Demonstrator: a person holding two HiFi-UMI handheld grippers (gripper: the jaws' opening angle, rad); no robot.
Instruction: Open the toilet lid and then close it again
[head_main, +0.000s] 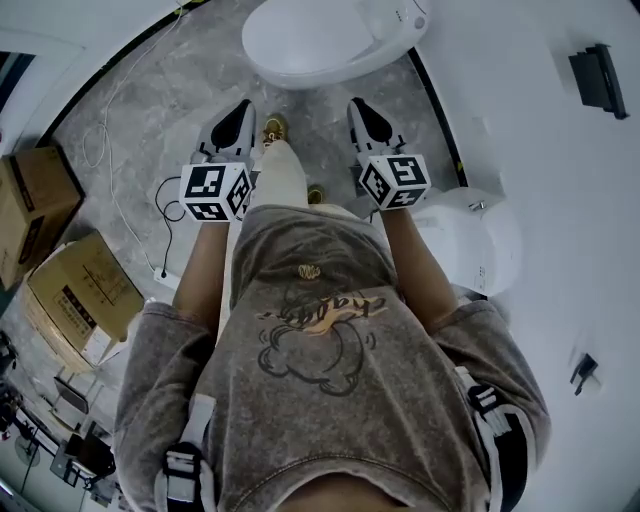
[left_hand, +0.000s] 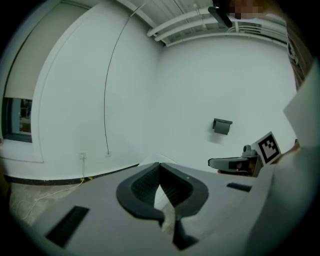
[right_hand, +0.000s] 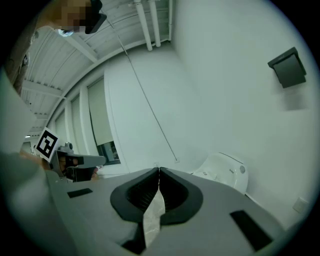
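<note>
The white toilet (head_main: 300, 40) stands on the grey floor straight ahead of me, its lid (head_main: 290, 35) lying down flat. It also shows low at the right in the right gripper view, toilet (right_hand: 223, 172). My left gripper (head_main: 243, 108) and right gripper (head_main: 357, 105) hover side by side short of the bowl, apart from it and pointing slightly downward. Both are shut with nothing between the jaws, as seen at the left gripper (left_hand: 159, 164) and right gripper (right_hand: 159, 169). Each gripper view catches the other gripper's marker cube at its edge.
Two cardboard boxes (head_main: 35, 200) (head_main: 80, 290) sit on the floor at the left, with a thin white cable (head_main: 105, 120) trailing nearby. A white rounded bin (head_main: 475, 240) stands at my right against the wall. A black holder (head_main: 597, 78) is mounted on that wall.
</note>
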